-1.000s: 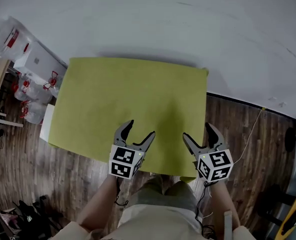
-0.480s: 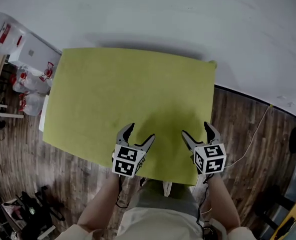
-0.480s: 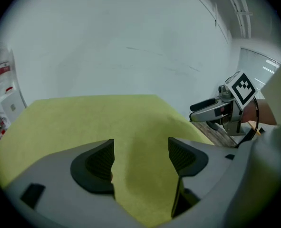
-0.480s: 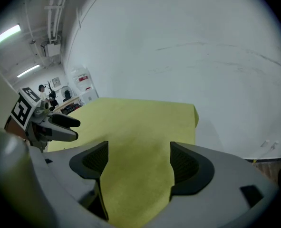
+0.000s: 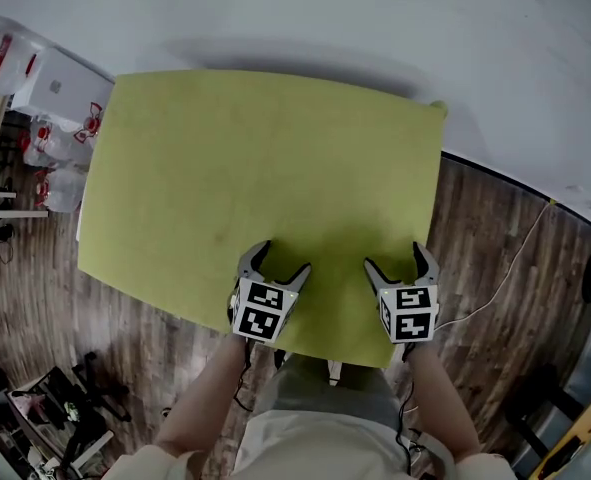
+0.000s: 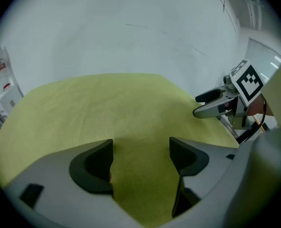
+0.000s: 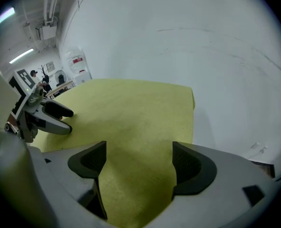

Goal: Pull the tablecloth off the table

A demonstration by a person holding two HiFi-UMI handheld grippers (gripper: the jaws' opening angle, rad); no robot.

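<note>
A yellow-green tablecloth lies flat over the whole table, reaching to the white wall behind it. My left gripper hangs just above the cloth near its front edge, open, and only cloth shows below its jaws. About a hand's width to its right, my right gripper is also over the front edge. Its jaws are opening wide with nothing gripped, the cloth lying flat beneath them. Each gripper view shows the other gripper off to the side: the right gripper and the left gripper.
White boxes and bags with red print stand on the wooden floor left of the table. A thin cable runs across the floor on the right. Dark clutter lies at the lower left. The person's legs are at the table's front edge.
Both grippers have come forward, further in over the cloth's front edge, and stay side by side. The cloth lies flat as before.
</note>
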